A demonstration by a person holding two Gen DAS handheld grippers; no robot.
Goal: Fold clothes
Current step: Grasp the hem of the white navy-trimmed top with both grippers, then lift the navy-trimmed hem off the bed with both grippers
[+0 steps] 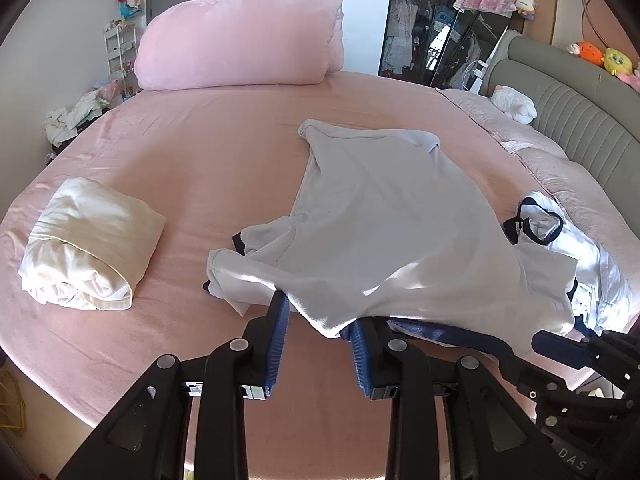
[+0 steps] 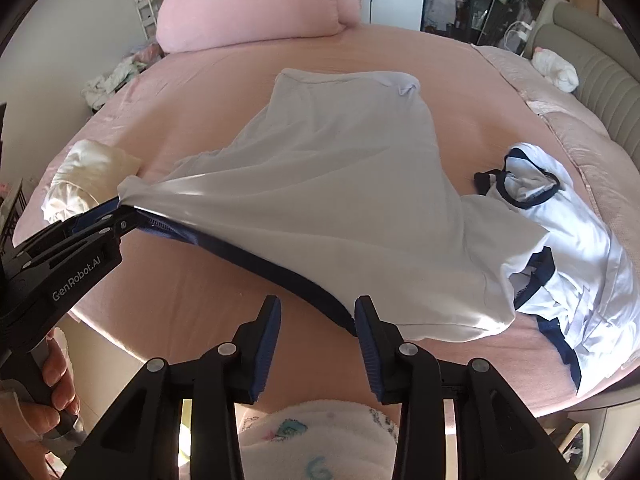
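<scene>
Grey shirt (image 1: 380, 216) hides left jaws' tips.

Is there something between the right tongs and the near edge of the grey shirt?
Nothing visible. The open right tongs are right at the navy near edge of the grey shirt, with only bare pink bed below. The white navy-trimmed garment lies off to the right.

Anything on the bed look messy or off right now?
Yes: a white, navy-trimmed garment lies crumpled at the bed's right edge, partly under the grey shirt, which sits skewed as the left gripper pulls one corner taut.
</scene>
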